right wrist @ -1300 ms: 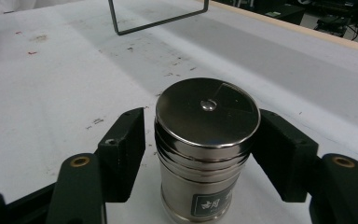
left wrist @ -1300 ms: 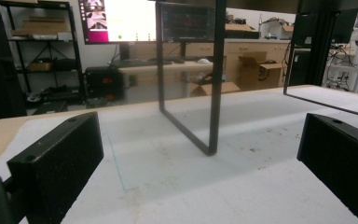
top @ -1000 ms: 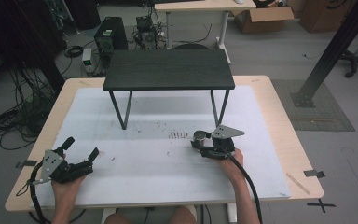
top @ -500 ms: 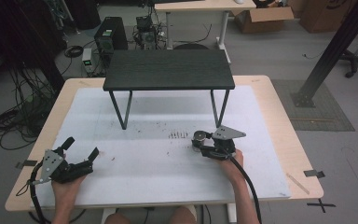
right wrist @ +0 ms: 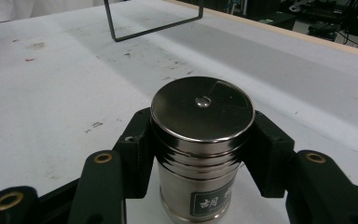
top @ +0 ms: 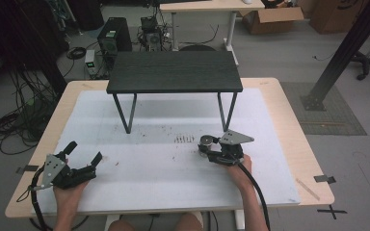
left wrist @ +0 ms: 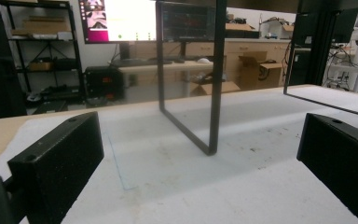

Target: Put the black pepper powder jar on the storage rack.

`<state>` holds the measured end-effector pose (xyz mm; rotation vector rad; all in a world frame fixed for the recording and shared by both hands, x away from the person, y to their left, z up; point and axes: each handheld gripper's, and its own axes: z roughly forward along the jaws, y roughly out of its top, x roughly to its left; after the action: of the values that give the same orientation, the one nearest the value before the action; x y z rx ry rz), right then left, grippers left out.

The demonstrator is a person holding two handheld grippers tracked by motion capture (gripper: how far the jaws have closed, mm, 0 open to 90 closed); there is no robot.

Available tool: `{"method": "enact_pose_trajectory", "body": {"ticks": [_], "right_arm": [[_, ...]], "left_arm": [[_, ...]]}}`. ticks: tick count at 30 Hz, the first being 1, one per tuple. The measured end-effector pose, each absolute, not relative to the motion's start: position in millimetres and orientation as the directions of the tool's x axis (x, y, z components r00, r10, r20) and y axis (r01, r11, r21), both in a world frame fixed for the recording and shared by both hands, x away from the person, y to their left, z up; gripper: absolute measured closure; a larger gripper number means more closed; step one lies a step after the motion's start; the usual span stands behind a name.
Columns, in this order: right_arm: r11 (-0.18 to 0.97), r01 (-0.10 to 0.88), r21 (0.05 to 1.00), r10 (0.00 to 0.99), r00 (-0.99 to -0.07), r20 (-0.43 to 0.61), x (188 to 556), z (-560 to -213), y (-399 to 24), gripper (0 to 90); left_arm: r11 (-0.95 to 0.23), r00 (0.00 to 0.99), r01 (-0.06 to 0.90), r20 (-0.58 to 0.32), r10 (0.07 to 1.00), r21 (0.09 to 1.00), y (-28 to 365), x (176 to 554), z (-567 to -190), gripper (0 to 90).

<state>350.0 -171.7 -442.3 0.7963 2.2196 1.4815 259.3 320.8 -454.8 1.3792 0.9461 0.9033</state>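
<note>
1. The counter [top: 279, 125] carries a white mat and a black stand [top: 173, 72] on thin metal legs at its far side.
2. The left tongs [top: 84, 154] rest near the counter's front left corner, jaws spread wide with nothing between them.
3. The right tongs [top: 204, 147] sit right of the mat's centre, both jaws pressed against the sides of a steel canister [right wrist: 201, 144].
4. The canister stands upright on the mat: a polished cylinder with a flat lid, a small central dimple and a dark label with pale characters.
</note>
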Motion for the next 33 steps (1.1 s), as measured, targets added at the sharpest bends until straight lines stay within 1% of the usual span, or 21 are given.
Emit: {"method": "enact_pose_trajectory", "body": {"ticks": [9,12,19,20,23,24,31,33], "right_arm": [[0.308,0.24,0.92,0.611,-0.792,0.002,346,-439,-170,49.1],[0.291,0.243,0.925,0.612,-0.791,0.016,345,-435,-173,49.1],[0.301,0.236,0.924,0.596,-0.803,0.011,342,-418,-172,49.2],[0.301,0.231,0.925,0.591,-0.806,0.009,342,-410,-171,49.2],[0.3,0.225,0.927,0.585,-0.811,0.007,341,-404,-169,49.2],[0.301,0.221,0.927,0.578,-0.816,0.007,341,-396,-166,49.2],[0.306,0.211,0.928,0.561,-0.828,0.003,340,-373,-159,49.2],[0.292,0.216,0.932,0.555,-0.832,0.019,342,-365,-158,49.2]], "left_arm": [[0.005,0.372,0.032,-0.016,0.928,0.999,321,259,-455,0.8],[0.005,0.372,0.032,-0.017,0.928,0.999,321,260,-455,0.8],[0.006,0.371,0.033,-0.018,0.928,0.999,321,260,-455,0.9],[0.005,0.372,0.034,-0.017,0.928,0.999,321,260,-455,0.9],[0.005,0.372,0.034,-0.017,0.928,0.999,321,260,-455,0.9],[0.005,0.372,0.035,-0.017,0.928,0.999,321,260,-455,0.9],[0.005,0.372,0.035,-0.018,0.928,0.999,321,260,-455,1.0],[0.005,0.372,0.035,-0.018,0.928,0.999,321,260,-455,1.0]]}}
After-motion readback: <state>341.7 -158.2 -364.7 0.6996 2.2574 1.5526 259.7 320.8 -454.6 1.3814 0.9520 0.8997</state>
